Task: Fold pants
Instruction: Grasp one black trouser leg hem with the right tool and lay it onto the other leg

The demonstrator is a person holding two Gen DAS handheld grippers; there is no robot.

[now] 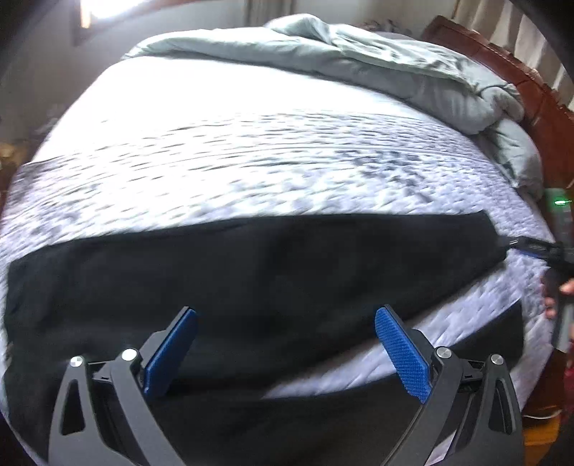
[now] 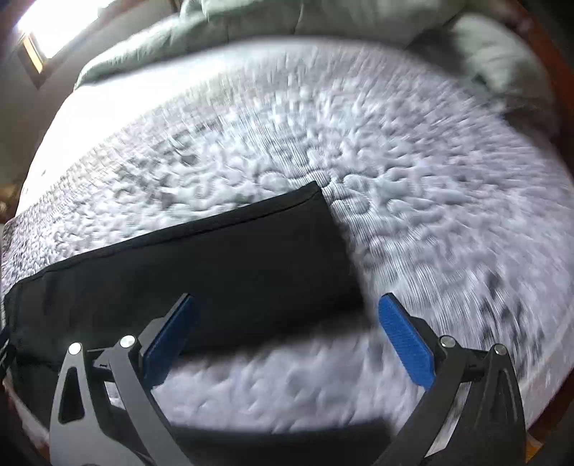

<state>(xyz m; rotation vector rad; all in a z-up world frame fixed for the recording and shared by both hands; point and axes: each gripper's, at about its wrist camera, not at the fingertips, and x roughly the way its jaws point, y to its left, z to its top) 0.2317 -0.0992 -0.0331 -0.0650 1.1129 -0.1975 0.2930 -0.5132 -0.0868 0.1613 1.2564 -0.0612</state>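
Note:
Black pants point(image 1: 251, 272) lie flat on the quilted white mattress point(image 1: 233, 161), legs spread apart towards the right. One leg runs far right; the other lies along the near edge point(image 1: 358, 412). My left gripper point(image 1: 285, 322) is open and empty just above the upper-leg area. In the right wrist view my right gripper point(image 2: 287, 312) is open and empty over the hem end of one leg point(image 2: 251, 258). The right gripper also shows at the right edge of the left wrist view point(image 1: 531, 247), at that leg's hem.
A crumpled pale green duvet point(image 1: 358, 68) lies at the back of the bed. A reddish wooden headboard point(image 1: 502, 61) runs along the right side. A bright window point(image 1: 97, 10) is at the top left. The mattress edge is close in front.

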